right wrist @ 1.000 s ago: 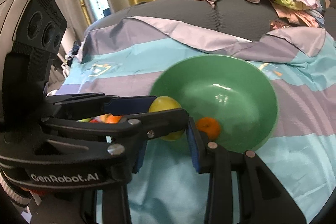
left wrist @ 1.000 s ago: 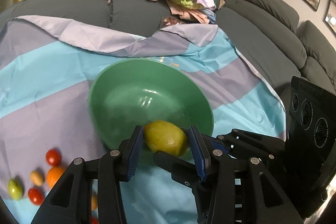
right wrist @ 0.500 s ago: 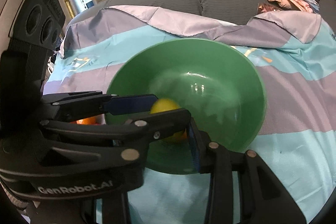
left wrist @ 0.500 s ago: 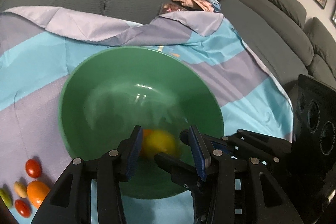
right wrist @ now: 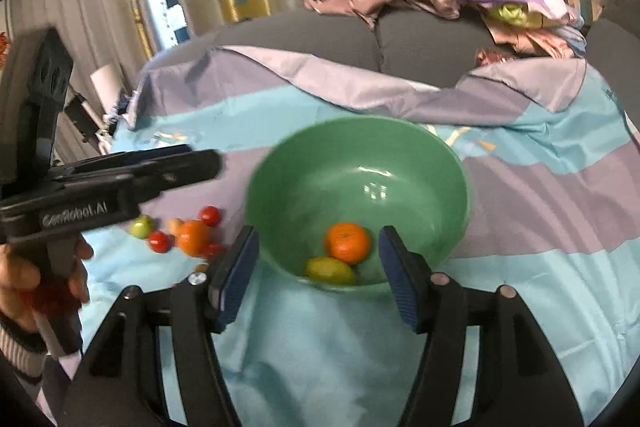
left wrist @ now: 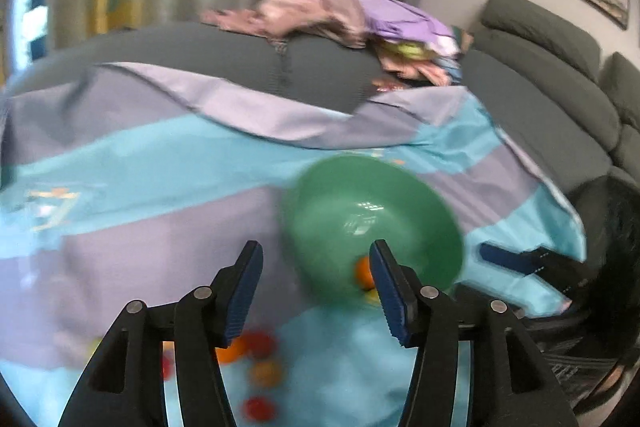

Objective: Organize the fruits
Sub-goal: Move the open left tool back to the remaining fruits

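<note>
Motion blur and gripper fingers hide parts of the fruit scene.

In the left wrist view everything is smeared: the loose fruits [left wrist: 256, 359] are soft red and orange blobs, some behind the left gripper [left wrist: 316, 287] finger, and their kinds cannot be told. In the bowl [left wrist: 372, 187], the orange [left wrist: 362, 273] and lemon [left wrist: 373, 295] are mostly covered by the other finger. In the right wrist view the left gripper [right wrist: 200, 163] is blurred and cut off at the picture's edge; its opening cannot be judged there.
</note>
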`<state>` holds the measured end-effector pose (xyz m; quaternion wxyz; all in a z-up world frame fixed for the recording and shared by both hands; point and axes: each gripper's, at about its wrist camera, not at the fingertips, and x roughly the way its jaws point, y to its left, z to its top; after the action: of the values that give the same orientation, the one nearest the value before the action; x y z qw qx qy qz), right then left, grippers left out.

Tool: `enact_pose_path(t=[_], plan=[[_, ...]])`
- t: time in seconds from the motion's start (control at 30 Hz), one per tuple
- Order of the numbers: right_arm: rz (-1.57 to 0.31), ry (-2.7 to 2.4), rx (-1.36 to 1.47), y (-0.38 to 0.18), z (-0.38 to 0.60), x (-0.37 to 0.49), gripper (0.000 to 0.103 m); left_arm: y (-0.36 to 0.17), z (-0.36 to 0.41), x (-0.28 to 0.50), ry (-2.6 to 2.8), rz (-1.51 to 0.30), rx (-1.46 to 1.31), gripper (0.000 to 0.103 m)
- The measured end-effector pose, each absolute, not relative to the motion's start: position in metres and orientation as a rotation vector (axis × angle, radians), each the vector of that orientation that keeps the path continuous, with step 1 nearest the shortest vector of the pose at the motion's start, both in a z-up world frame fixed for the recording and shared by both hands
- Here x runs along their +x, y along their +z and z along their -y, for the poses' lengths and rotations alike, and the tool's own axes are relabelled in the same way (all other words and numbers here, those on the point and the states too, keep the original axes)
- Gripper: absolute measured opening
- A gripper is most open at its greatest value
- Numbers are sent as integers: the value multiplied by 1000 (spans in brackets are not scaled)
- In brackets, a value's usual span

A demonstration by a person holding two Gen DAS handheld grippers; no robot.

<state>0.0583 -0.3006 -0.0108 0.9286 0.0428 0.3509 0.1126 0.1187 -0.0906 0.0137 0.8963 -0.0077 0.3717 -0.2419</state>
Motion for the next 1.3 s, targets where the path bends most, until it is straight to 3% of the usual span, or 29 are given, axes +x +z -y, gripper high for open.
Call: enact_pose_path(t=[0.33,0.53,0.9,1.07,1.17,1.3], plan=[[-806,361,37,-30,248,40,68,-21,-33,79,-208,-881,-8,62],[-865,440,9,-49,214,41,68,-46,-63,58,-169,-932,-57,62],[-1000,513,25,-93,175,57,66,-74,-33,81,-322,-981,4,62],[-1036,512,32,-106,165,70,56,-87,-12,109,-368,-1015,22,61],[-1040,520,11,-110,159,74,49,-93,-6,118,-367,-1025,36,58],[-1036,496,-33,-111,155,80,47,-101,-6,129,-360,-1043,25,45]])
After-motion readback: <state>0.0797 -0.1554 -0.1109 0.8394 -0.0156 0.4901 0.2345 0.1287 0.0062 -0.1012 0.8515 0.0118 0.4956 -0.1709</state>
